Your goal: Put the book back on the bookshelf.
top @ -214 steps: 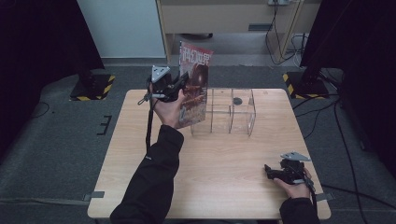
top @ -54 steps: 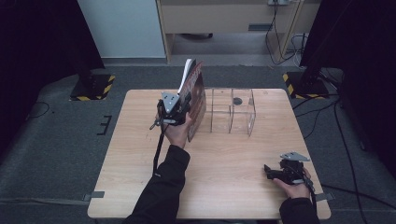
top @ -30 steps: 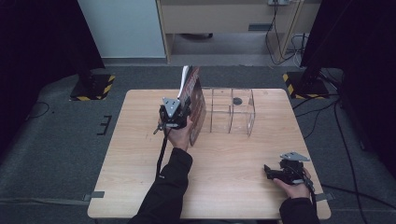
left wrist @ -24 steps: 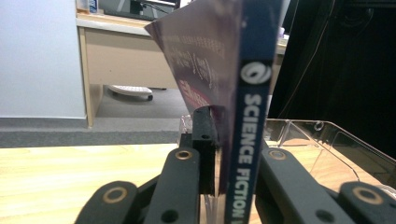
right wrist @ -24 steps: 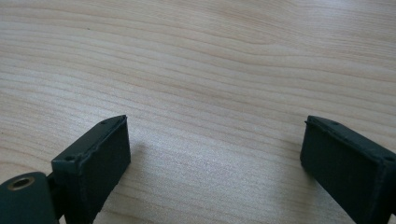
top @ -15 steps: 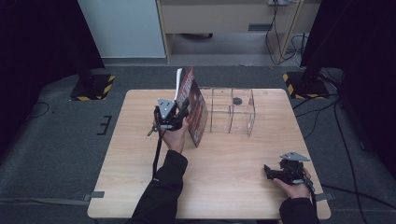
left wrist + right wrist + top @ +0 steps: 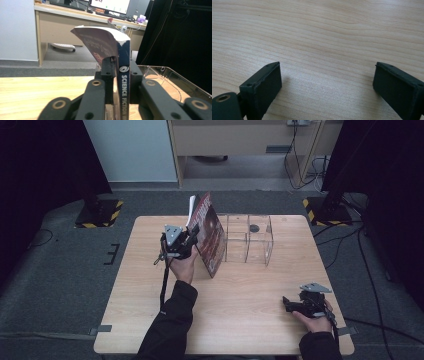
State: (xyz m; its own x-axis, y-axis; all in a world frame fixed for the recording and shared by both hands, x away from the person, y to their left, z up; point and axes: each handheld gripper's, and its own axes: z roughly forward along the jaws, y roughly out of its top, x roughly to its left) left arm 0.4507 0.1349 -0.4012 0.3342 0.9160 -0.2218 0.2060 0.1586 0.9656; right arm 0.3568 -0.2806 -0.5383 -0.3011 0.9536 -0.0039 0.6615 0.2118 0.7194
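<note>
Wooden surface (image 7: 240, 310) on grey carpet, desk and dark curtains behind. Left tongs (image 7: 192, 234) sit at the surface's far-left part, held up by the left hand (image 7: 184, 265), sleeve coming in from the bottom edge. Jaws have just been closing, with a magazine (image 7: 210, 237) between them; in the left gripper view the jaws press on both sides of the magazine (image 7: 123, 82) near its spine, which reads "SCIENCE FICTION". Magazine stands on edge, tilted, its bottom corner on the surface, its top leaning to the left and away from the person. Red-brown cover faces right, toward the clear acrylic organizer (image 7: 247, 240) just beside it; whether they touch cannot be told. Top pages curl over in the left gripper view. Organizer (image 7: 172, 80) has upright dividers and a small dark round thing (image 7: 254, 227) in a far compartment.

Right tongs (image 7: 286, 302) lie low at the near-right corner of the surface, right hand (image 7: 312, 317) behind them, well apart from the magazine. In the right gripper view the jaws stand wide over bare wood (image 7: 324, 37), nothing between them.
</note>
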